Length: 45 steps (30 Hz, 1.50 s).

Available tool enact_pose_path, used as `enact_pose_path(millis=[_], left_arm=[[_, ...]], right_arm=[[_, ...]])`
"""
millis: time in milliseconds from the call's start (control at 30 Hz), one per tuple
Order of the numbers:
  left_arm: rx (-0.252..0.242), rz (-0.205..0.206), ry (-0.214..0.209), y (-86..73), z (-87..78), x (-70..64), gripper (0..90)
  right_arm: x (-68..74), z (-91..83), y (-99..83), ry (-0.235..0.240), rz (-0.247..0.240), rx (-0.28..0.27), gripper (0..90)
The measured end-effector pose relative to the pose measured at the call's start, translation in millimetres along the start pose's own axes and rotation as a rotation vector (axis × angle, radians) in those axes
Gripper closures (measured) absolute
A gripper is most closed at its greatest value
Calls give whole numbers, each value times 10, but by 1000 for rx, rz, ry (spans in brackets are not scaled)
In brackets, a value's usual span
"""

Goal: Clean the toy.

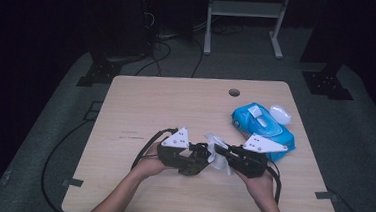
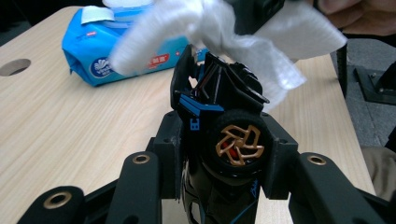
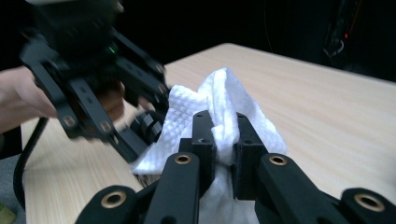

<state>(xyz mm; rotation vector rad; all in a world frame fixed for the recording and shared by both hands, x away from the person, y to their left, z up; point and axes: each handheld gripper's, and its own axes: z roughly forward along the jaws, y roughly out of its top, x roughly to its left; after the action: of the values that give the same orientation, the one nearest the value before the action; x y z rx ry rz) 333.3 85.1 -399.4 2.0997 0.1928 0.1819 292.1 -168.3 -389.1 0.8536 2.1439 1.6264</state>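
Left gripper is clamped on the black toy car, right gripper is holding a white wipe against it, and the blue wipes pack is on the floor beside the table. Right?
Not quite: the blue wipes pack lies on the table, as the high view shows. The rest holds: the left gripper clamps the black toy car, and the right gripper holds the white wipe against it.

I see a dim lab or studio, bare wooden table, cables across grey floor, black drapes, metal stands.
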Motion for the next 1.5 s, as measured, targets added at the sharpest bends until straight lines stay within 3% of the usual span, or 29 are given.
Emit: enact_pose_path(millis=[100, 267, 500, 733, 867, 1000, 1500], left_arm=[[-6, -6, 1, 12, -14, -2, 583], [0, -6, 10, -21, -29, 14, 582], [-3, -13, 8, -27, -23, 10, 582], [13, -8, 17, -41, -18, 43, 582], [19, -16, 14, -46, 34, 54, 582], [21, -11, 14, -28, 65, 49, 582], [45, -16, 15, -9, 108, 48, 580]], right_arm=[[11, 38, -5, -7, -17, 9, 816], [-62, 35, -125, -27, 12, 58, 815], [10, 63, -30, -3, -8, 33, 816], [-94, 54, -203, -28, 32, 76, 815], [-28, 15, -99, -15, 3, 41, 814], [6, 25, -48, -20, -30, 53, 814], [12, -26, -36, -34, -44, 45, 813]])
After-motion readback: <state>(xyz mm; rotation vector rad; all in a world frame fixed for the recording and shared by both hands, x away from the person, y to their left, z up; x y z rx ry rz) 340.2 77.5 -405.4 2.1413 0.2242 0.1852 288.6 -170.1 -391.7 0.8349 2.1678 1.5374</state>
